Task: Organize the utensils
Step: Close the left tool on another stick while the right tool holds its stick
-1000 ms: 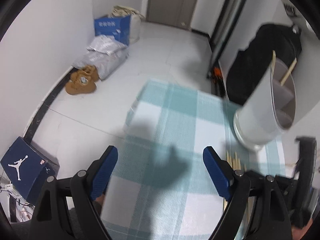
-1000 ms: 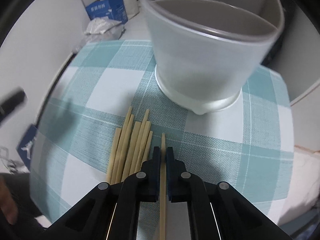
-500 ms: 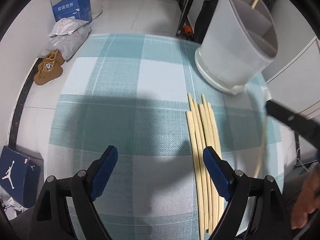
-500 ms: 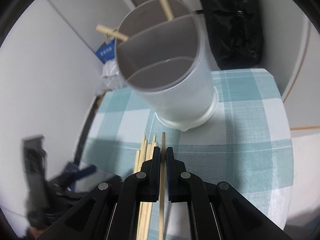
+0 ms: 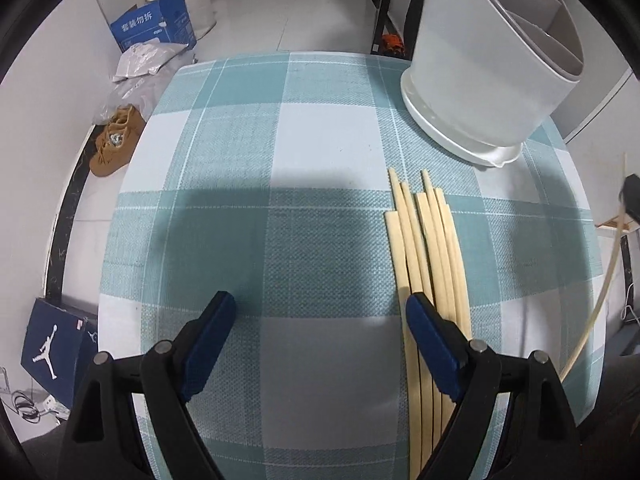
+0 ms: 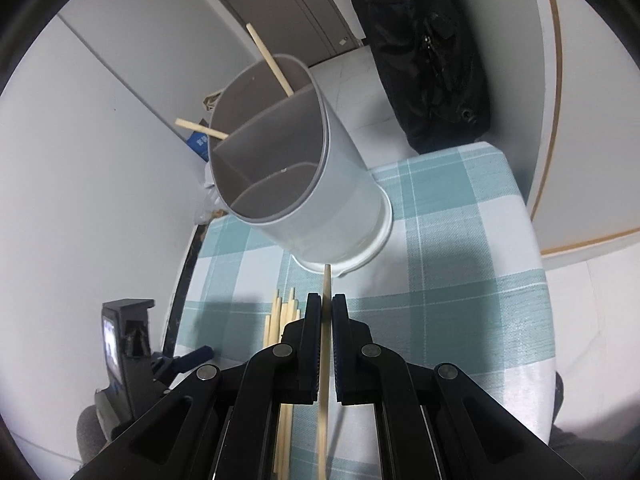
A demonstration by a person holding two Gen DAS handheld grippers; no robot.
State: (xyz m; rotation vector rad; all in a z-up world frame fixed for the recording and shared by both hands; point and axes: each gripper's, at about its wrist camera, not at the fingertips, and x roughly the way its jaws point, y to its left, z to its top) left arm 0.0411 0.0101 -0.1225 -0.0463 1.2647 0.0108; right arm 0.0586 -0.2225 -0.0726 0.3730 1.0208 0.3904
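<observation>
Right wrist view: your right gripper (image 6: 327, 312) is clamped on a single chopstick (image 6: 325, 340), which runs lengthwise between the pads with its tip pointing at the base of the utensil holder (image 6: 320, 200). The holder stands at the far side of the worktop (image 6: 460, 280), which is covered in a teal and white checked cloth. It is a grey, divided container on a white base; two chopsticks in holder (image 6: 272, 62) lean out of its far compartment. The held chopstick is lifted off the worktop; whether its tip touches the holder's base cannot be told. The loose chopsticks (image 6: 282, 312) lie to the left of your right gripper.

Left wrist view: your left gripper (image 5: 320, 308) stands wide apart and holds nothing, low over the near part of the worktop. The loose bundle lies flat on the cloth, running near to far, with its near part passing under the right finger (image 5: 432, 340). The holder stands at far right, just beyond the bundle's far tips. On the floor (image 5: 288, 12) at left lie brown shoes (image 5: 116, 144), a blue carton (image 5: 154, 26) and a dark shoebox (image 5: 56, 344).
</observation>
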